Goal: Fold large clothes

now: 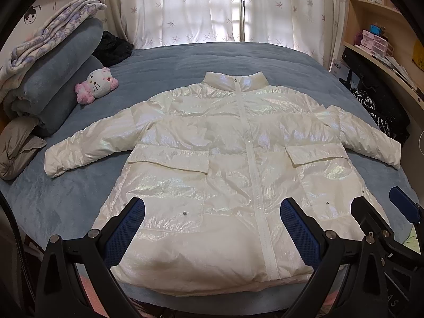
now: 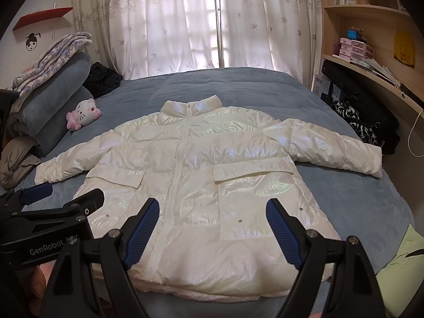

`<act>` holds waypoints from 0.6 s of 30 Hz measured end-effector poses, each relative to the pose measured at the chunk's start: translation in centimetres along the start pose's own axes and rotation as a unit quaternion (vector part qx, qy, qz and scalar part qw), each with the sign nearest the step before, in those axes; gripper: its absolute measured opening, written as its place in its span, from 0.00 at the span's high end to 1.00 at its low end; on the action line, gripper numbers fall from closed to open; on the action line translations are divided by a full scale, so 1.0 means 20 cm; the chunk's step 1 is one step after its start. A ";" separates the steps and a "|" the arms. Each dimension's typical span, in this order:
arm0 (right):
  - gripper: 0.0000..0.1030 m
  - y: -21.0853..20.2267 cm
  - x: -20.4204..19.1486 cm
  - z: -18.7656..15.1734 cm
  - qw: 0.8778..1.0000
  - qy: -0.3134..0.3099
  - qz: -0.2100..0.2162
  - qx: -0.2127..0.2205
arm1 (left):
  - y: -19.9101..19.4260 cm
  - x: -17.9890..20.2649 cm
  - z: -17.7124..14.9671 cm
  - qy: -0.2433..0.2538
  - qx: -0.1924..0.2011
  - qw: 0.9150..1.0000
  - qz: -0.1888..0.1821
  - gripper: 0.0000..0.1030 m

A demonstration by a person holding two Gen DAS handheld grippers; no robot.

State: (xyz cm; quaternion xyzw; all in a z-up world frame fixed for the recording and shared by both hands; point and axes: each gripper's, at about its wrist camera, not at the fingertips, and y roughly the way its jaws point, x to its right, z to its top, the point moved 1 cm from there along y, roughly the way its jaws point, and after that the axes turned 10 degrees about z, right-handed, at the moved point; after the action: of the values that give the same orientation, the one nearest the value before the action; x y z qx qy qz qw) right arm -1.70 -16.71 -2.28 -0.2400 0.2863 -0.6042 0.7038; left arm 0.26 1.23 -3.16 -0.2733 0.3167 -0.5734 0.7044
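1. Jacket (image 1: 225, 159) first: a white, shiny padded one, spread front-up on the blue bed (image 1: 185, 58), zipped shut, collar toward the curtains (image 1: 185, 8), hem toward me at the near edge.
2. Its long axis runs straight away from both claws, hem to collar. The sleeves reach out to either side and slant a little back toward me.
3. My left claw (image 1: 212, 225) hangs above the hem with its blue pads well apart and nothing between them. It looks down on the jacket's left-of-zip half, the zip showing just inside its right-hand finger.
4. My right claw (image 2: 212, 225) is likewise spread wide and holds nothing. It sits over the half right of the zip, whose white line passes just left of that claw's left-hand finger.
5. The two claws sit close side by side; each shows at the edge of the other's view.
6. The relation I judge the next move to turn on: each sleeve lies outward and farther up the bed from the claw on its own side. The left sleeve cuff (image 1: 53, 164) is nearer the left claw, the right sleeve cuff (image 2: 371, 164) nearer the right.
7. No fold has been made yet, as far as I can see.
8. A plush cat (image 1: 96, 84) and stacked bedding (image 1: 53, 66) sit well off left, clear of the left sleeve.
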 end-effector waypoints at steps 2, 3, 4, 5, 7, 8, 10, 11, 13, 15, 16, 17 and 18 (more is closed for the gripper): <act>0.19 0.01 0.00 0.00 1.000 -0.002 0.000 -0.002 | 0.00 0.00 0.00 0.000 -0.001 1.000 0.001 0.02; 0.19 0.01 0.00 0.00 1.000 -0.001 0.000 -0.002 | 0.00 0.00 0.00 0.000 -0.001 1.000 0.001 0.02; 0.19 0.01 0.00 0.00 1.000 -0.001 0.001 -0.002 | 0.00 0.00 0.00 0.000 -0.001 1.000 0.000 0.02; 0.19 0.01 0.00 0.00 1.000 -0.001 0.001 -0.001 | 0.00 0.00 0.00 0.000 0.000 1.000 0.000 0.02; 0.19 0.01 0.00 0.00 1.000 -0.001 0.001 -0.001 | 0.00 0.00 0.00 0.000 0.000 1.000 0.000 0.02; 0.19 0.01 0.00 0.00 1.000 -0.001 0.001 -0.001 | 0.00 0.00 0.00 0.000 0.000 1.000 0.000 0.02; 0.19 0.01 0.00 0.00 1.000 -0.001 0.001 -0.002 | 0.00 0.00 0.00 0.000 -0.001 1.000 0.001 0.02; 0.19 0.01 0.00 0.00 1.000 -0.001 0.001 -0.002 | 0.00 -0.01 0.00 0.001 -0.002 1.000 0.001 0.02; 0.19 0.02 0.00 0.00 1.000 0.001 0.002 -0.004 | 0.00 0.00 0.00 0.000 -0.001 1.000 0.000 0.02; 0.19 0.02 -0.01 -0.01 1.000 0.001 0.002 -0.005 | 0.00 0.00 0.00 0.001 -0.002 1.000 0.000 0.02; 0.19 0.02 0.00 0.00 1.000 0.002 0.002 -0.006 | 0.00 -0.01 0.00 0.002 -0.002 1.000 0.000 0.02; 0.19 0.02 0.00 0.00 1.000 0.003 0.003 -0.007 | 0.00 -0.01 0.00 0.002 -0.003 1.000 -0.001 0.02; 0.19 0.02 0.00 0.00 1.000 0.004 0.003 -0.008 | 0.00 -0.01 0.01 0.003 -0.004 1.000 -0.001 0.02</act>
State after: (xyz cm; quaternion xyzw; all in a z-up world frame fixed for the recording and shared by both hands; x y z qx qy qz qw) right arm -1.44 -16.69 -2.61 -0.2423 0.2950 -0.6005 0.7026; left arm 0.40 1.38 -2.98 -0.2744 0.3211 -0.5739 0.7016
